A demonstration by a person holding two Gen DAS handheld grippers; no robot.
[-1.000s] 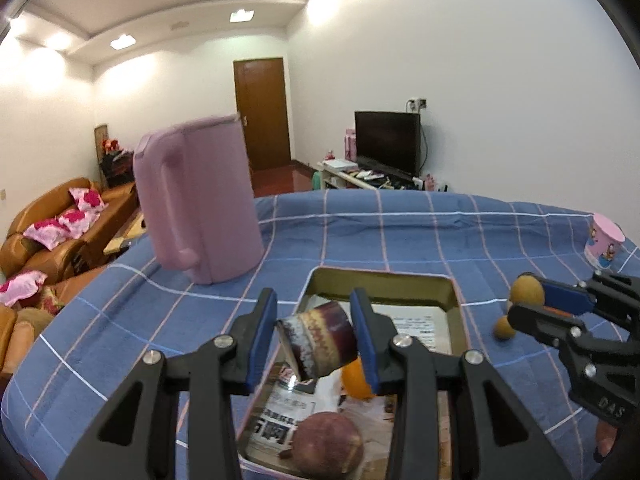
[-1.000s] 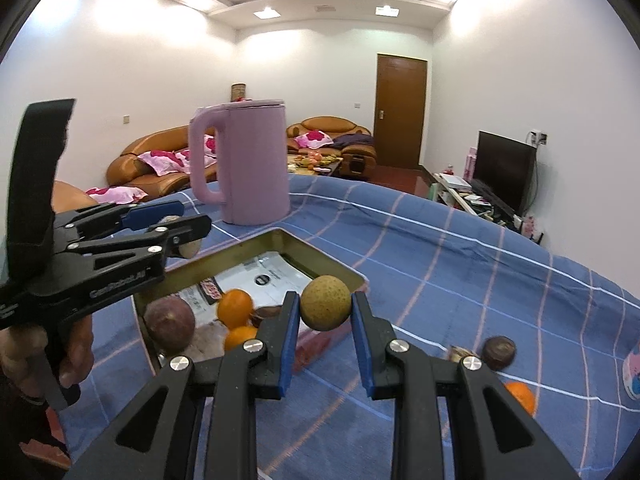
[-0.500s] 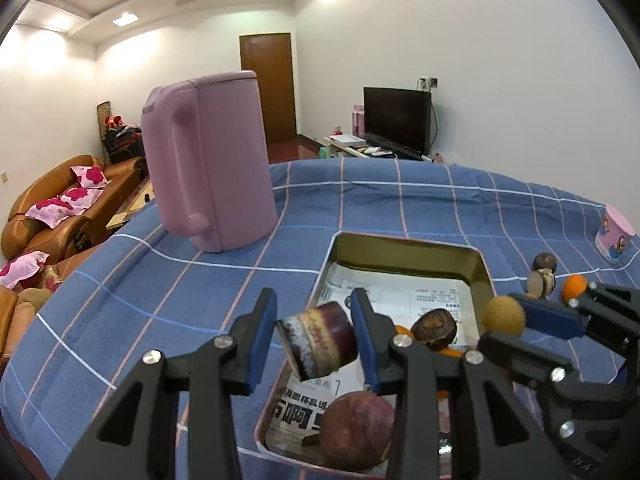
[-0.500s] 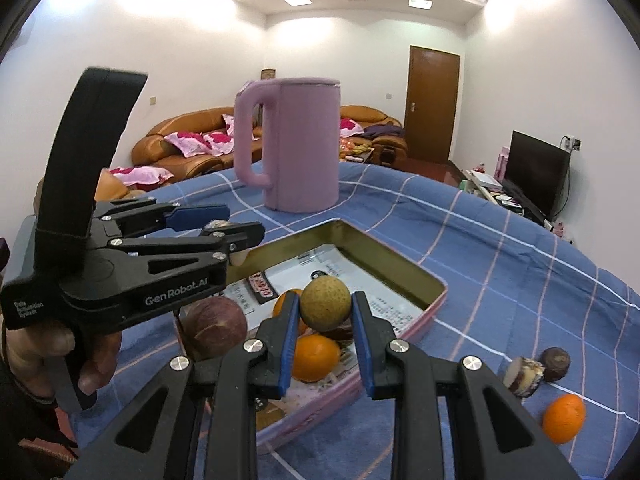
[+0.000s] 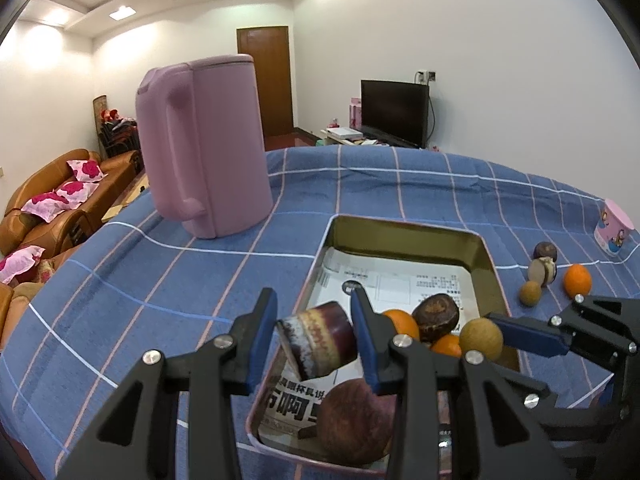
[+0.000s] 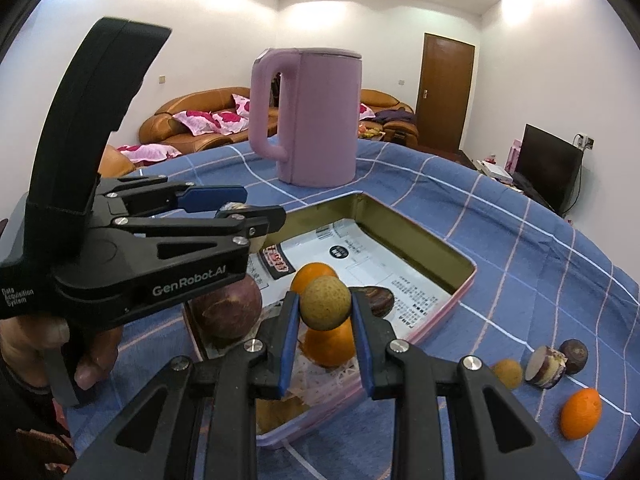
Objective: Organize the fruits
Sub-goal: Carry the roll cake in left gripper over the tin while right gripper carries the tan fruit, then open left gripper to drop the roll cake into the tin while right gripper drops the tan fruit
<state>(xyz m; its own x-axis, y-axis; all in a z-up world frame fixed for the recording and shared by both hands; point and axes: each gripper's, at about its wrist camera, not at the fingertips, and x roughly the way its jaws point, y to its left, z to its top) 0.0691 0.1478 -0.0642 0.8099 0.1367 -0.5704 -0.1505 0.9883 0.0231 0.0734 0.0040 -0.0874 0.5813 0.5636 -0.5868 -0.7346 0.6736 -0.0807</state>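
Right wrist view: left tongs (image 6: 256, 216) hide their fruit (image 6: 258, 240).

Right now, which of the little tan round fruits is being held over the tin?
The tan fruit pinched in the right gripper, above the tin. The other small tan fruit lies loose on the blue cloth outside it.

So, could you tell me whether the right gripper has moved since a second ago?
Yes. The right gripper, shut on the tan fruit, has come in over the tin tray from beside it.
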